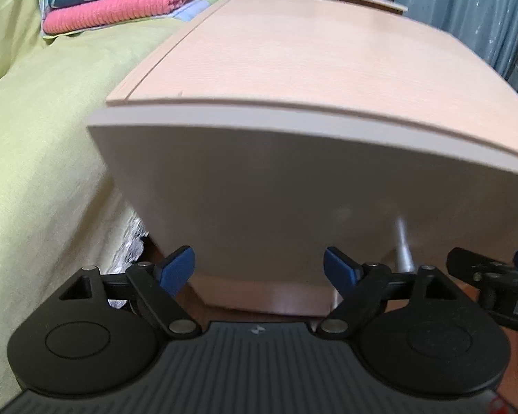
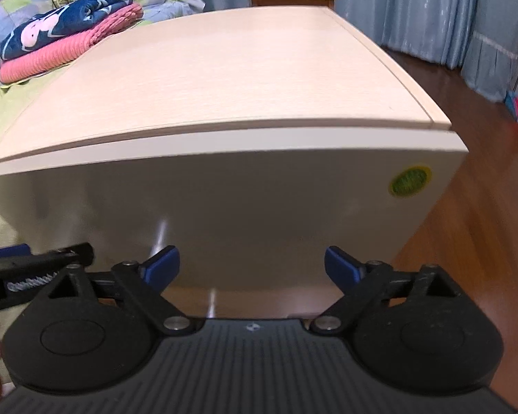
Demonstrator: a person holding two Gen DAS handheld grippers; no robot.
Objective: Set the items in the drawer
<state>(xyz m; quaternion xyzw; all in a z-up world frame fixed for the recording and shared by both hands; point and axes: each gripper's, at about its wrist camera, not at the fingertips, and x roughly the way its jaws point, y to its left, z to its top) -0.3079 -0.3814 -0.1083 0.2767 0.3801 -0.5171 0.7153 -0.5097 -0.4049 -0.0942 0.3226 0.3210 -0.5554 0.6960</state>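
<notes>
The left hand-held gripper (image 1: 259, 269) is spread wide with nothing between its blue fingertips (image 1: 176, 269). Straight ahead of it, close, stands the pale front of a drawer (image 1: 259, 200), shut under the light wooden top of a cabinet (image 1: 310, 58). A metal handle (image 1: 405, 245) runs down the drawer front just right of the gap. Further right, the right hand-held gripper (image 2: 252, 269) pokes into view; in its own camera it is equally wide and empty, facing the same drawer front. A round green sticker (image 2: 409, 181) sits up and to its right. Left of both lies a bed (image 1: 45, 145) with a green sheet and folded blankets (image 1: 127, 0); curtains (image 2: 414, 3) hang beyond.
</notes>
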